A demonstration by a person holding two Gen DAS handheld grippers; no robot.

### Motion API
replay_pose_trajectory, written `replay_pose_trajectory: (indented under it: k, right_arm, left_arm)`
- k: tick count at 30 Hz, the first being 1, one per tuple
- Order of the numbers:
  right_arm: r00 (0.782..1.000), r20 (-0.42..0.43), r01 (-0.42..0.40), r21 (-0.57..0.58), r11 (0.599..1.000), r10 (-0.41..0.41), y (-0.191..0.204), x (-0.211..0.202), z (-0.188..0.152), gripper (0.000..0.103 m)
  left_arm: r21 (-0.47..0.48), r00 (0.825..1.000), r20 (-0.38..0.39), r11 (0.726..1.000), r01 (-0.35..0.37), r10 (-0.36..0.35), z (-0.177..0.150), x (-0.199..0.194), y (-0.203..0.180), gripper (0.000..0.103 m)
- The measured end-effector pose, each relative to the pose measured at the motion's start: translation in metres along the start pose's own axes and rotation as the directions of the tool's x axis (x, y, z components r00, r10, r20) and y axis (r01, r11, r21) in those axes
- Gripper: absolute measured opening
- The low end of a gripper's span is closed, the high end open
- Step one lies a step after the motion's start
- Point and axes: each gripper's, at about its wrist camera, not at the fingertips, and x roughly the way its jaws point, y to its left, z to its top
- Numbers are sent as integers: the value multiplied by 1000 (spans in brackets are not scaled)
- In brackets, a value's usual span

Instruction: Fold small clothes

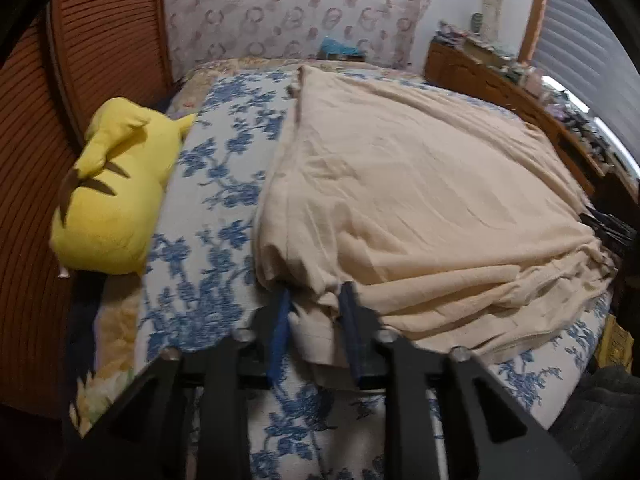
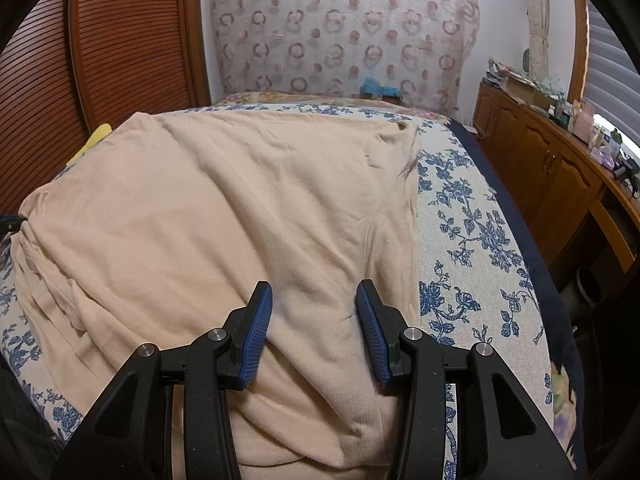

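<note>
A beige garment (image 1: 400,184) lies spread on the blue-flowered bedspread (image 1: 224,168); it fills the right wrist view too (image 2: 208,216). My left gripper (image 1: 314,300) sits at the garment's near left corner with cloth bunched between its blue pads; the jaws stand part open around the fabric. My right gripper (image 2: 314,300) hovers over the near right part of the garment, its blue pads (image 2: 372,332) wide apart and holding nothing. The other gripper shows as a dark tip at the left edge (image 2: 10,222), where the cloth gathers.
A yellow plush toy (image 1: 116,200) lies at the bed's left side by the slatted wooden door (image 1: 96,60). A wooden cabinet (image 2: 552,176) with clutter on top runs along the right. A patterned curtain (image 2: 344,32) hangs behind the bed.
</note>
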Motion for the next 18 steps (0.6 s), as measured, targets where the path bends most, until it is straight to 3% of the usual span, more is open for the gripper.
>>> replay_pose_trajectory:
  k: [5, 12, 18]
  right_arm:
    - [1000, 0, 1, -2, 1000, -1, 0, 0, 0, 44]
    - [1000, -20, -5, -7, 1000, 5, 0, 0, 2, 44]
    - [999, -31, -43, 25, 999, 44, -5, -7, 5, 44]
  left_arm:
    - [11, 996, 78, 999, 42, -43, 6, -13, -10, 4]
    - [46, 960, 233, 988, 149, -155, 44, -44, -41, 4]
    - [138, 930, 278, 968, 208, -240, 79, -50, -88, 3]
